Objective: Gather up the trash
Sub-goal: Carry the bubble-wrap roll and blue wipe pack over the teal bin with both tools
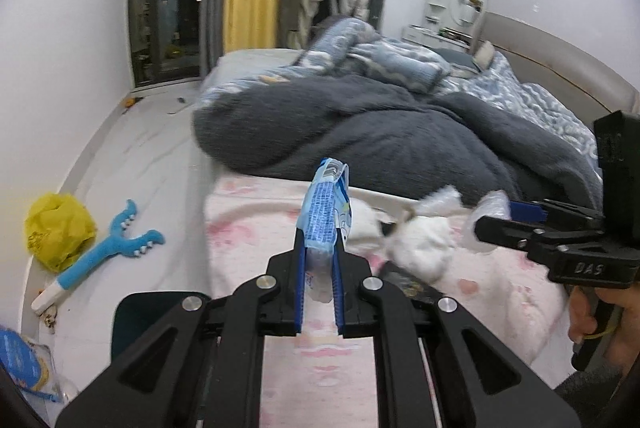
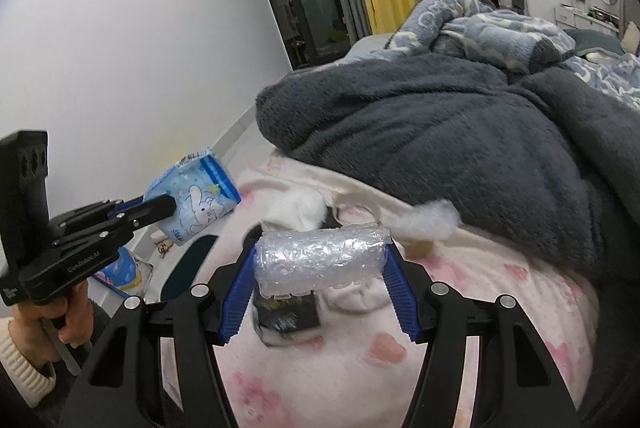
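While the left hand-held gripper [image 1: 320,248] pinches a blue snack wrapper [image 1: 326,211] above the bed [image 1: 320,368], the right hand-held gripper [image 2: 320,260] clamps a bubble-wrap roll [image 2: 320,258]. White tissues [image 2: 296,209] and a dark packet [image 2: 286,320] lie on the pink sheet below a grey blanket [image 2: 440,139].

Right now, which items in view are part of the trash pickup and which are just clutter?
Part of the job:
- blue tissue packet, clamped in the left tool
- bubble wrap roll, clamped in the right tool
- dark wrapper on the pink blanket, probably next

Just lying about:
- grey duvet
- blue toy on the floor
- yellow bag, purpose unclear
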Action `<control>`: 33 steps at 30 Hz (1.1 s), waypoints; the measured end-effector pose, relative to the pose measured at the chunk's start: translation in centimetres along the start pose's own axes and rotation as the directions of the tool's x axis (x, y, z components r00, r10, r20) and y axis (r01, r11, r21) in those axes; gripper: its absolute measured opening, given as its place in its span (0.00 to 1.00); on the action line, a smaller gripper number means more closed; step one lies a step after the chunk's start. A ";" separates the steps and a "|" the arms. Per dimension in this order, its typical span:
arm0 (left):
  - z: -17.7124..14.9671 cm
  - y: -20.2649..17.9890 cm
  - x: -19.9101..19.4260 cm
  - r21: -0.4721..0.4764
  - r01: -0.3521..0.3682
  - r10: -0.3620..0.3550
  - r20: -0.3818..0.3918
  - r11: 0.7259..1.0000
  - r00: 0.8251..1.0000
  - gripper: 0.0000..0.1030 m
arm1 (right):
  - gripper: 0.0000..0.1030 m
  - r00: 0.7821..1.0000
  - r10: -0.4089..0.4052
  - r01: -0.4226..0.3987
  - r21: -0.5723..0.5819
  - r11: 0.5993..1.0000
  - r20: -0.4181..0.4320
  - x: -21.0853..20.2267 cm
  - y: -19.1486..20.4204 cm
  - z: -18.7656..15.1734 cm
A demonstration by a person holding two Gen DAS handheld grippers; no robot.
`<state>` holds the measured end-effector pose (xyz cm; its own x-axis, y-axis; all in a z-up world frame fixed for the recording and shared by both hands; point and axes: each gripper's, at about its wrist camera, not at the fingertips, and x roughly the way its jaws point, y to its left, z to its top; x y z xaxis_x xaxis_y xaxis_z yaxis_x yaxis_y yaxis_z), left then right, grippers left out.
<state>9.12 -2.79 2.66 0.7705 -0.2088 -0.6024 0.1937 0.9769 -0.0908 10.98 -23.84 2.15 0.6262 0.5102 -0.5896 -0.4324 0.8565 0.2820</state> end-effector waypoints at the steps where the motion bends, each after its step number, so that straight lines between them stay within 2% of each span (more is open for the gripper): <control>1: 0.0 0.6 -0.2 -0.008 -0.014 0.014 0.006 1.000 1.000 0.13 | 0.60 1.000 0.004 -0.004 -0.002 1.000 0.009 0.1 0.4 0.2; 6: -0.4 2.9 -0.7 -0.027 -0.063 0.063 0.009 0.998 0.998 0.13 | 0.60 0.999 0.023 -0.022 -0.025 0.999 0.032 0.8 2.7 1.3; 17: -2.6 7.8 -0.6 -0.052 -0.142 0.139 -0.061 0.988 0.988 0.13 | 0.60 0.997 0.077 -0.075 -0.065 0.995 0.025 3.7 7.2 2.8; 28: -5.5 13.3 0.0 -0.077 -0.253 0.240 -0.152 0.964 0.959 0.13 | 0.60 0.988 0.156 -0.156 -0.109 0.982 -0.010 7.2 12.2 3.2; 33: -6.4 15.1 0.1 -0.087 -0.261 0.241 -0.184 0.962 0.953 0.13 | 0.60 0.985 0.172 -0.173 -0.115 0.978 -0.023 8.9 14.0 3.5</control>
<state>8.23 12.24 -3.88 0.6688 0.0456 -0.7421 -0.0675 0.9977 0.0005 12.76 -7.05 3.48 0.5271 0.6478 -0.5500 -0.6061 0.7402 0.2909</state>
